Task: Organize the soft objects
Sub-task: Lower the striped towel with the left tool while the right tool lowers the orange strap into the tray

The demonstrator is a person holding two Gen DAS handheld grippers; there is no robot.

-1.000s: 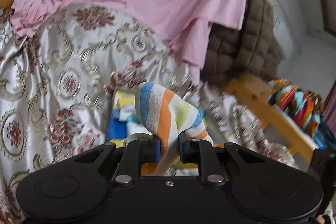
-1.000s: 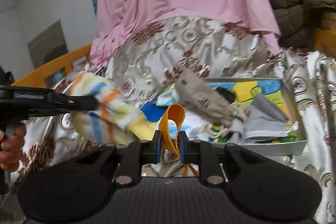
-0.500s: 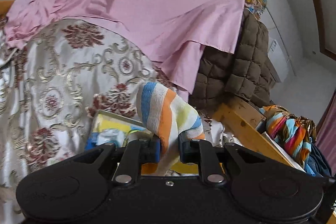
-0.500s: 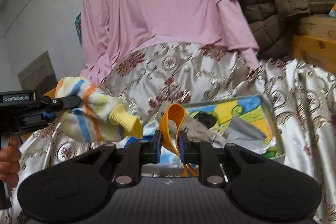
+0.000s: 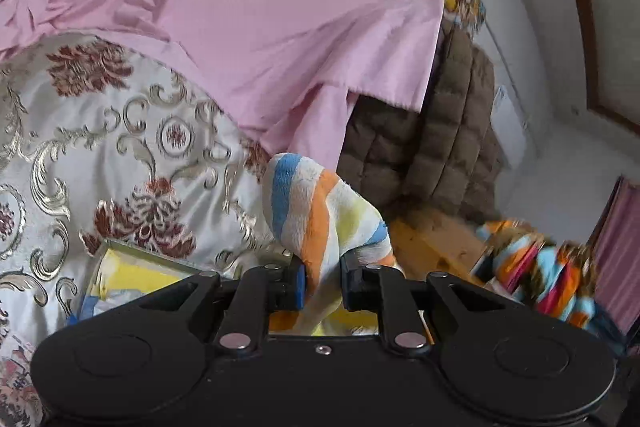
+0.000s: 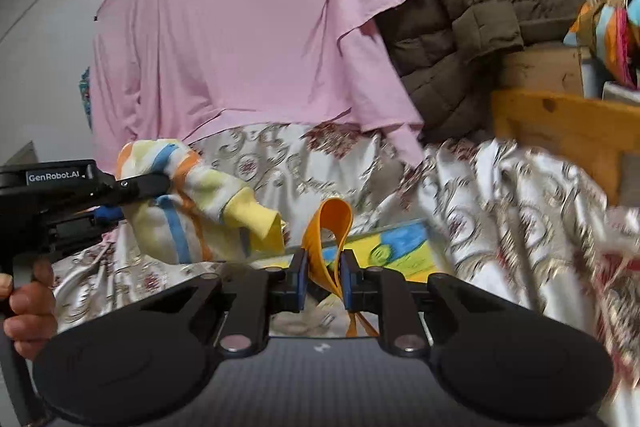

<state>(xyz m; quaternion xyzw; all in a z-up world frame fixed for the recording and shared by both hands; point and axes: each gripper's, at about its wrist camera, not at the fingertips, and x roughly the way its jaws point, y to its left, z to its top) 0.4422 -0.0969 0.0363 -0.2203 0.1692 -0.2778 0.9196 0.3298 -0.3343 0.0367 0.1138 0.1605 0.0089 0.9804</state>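
My left gripper [image 5: 322, 285] is shut on a fluffy sock [image 5: 316, 211] striped blue, orange, yellow and white, held in the air above the tray. The right wrist view shows that sock [image 6: 192, 211] with its yellow cuff hanging from the left gripper [image 6: 160, 183] at the left. My right gripper [image 6: 323, 281] is shut on a folded orange strap [image 6: 328, 227] that loops up above its fingers. A shallow tray [image 5: 120, 273] with a blue and yellow picture bottom lies on the patterned bedspread; its far corner [image 6: 396, 247] shows behind the right fingers.
A pink sheet [image 6: 248, 39] hangs behind the bed over a gold and red patterned bedspread [image 5: 100, 155]. A brown quilted coat [image 6: 468, 7] drapes over a wooden bed rail [image 6: 568, 135]. A bright striped cloth bundle [image 5: 540, 267] sits at the right. A hand [image 6: 28, 311] holds the left gripper's handle.
Both grippers have risen and swung right with their loads still held. The tray has slid down and mostly out of both views; the coat and wooden rail have come nearer.
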